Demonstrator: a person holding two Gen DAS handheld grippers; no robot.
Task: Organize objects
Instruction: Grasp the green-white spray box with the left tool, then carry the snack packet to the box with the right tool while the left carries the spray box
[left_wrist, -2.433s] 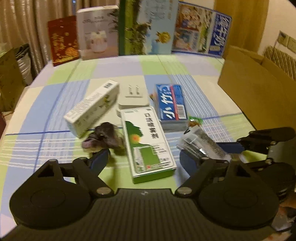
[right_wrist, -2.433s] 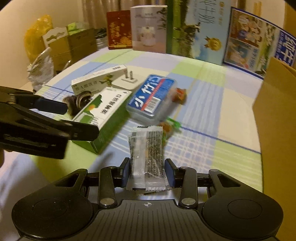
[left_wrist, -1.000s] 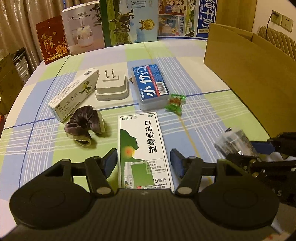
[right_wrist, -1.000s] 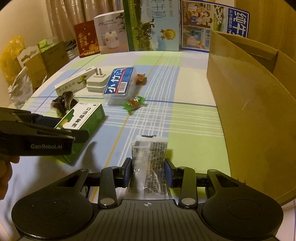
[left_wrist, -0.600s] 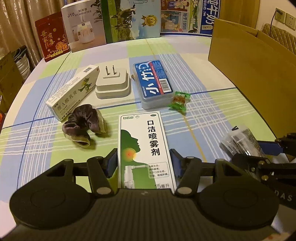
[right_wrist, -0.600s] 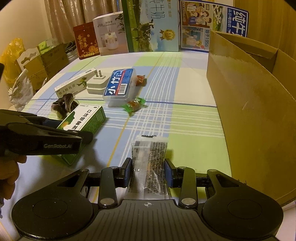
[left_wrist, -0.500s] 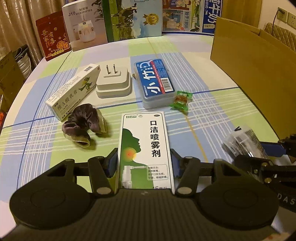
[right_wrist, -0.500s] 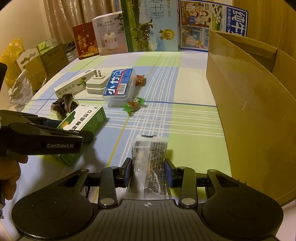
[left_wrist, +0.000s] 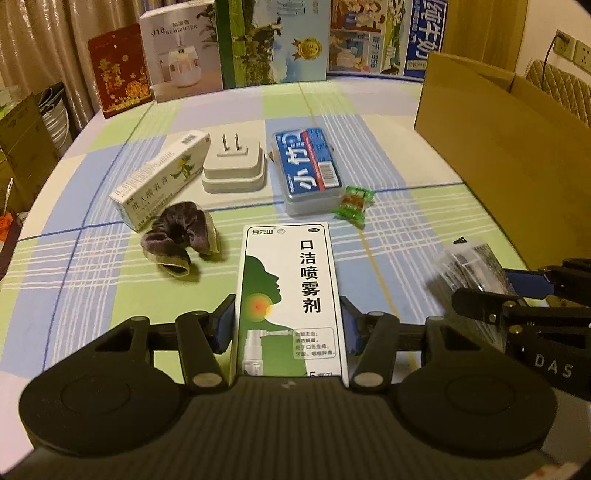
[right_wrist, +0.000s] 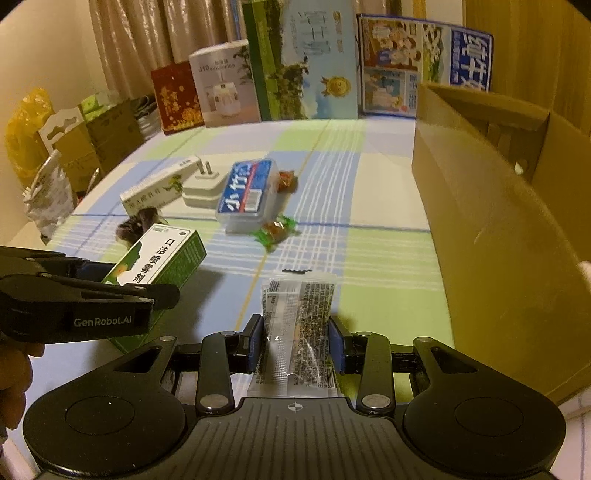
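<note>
My left gripper (left_wrist: 287, 326) is shut on a green-and-white throat spray box (left_wrist: 288, 280), its blue pads pressing both long sides near the box's near end. From the right wrist the same box (right_wrist: 162, 258) shows at the left, its front end tilted up a little. My right gripper (right_wrist: 295, 343) is shut on a clear snack packet (right_wrist: 297, 317), held low over the checked tablecloth (right_wrist: 369, 258). The packet (left_wrist: 469, 266) also shows at the right of the left wrist view. An open cardboard box (right_wrist: 498, 221) stands to the right of both grippers.
Beyond the spray box lie a dark scrunchie (left_wrist: 177, 240), an ointment carton (left_wrist: 159, 184), a white plug adapter (left_wrist: 233, 170), a blue toothpick case (left_wrist: 308, 166) and a green-wrapped candy (left_wrist: 352, 205). A second candy (right_wrist: 286, 181) sits behind the case. Tall printed cartons (left_wrist: 273, 40) line the far edge.
My left gripper swung in over the spray box, straddled it and closed until its pads met the sides. The right gripper has kept its hold on the packet and stayed put.
</note>
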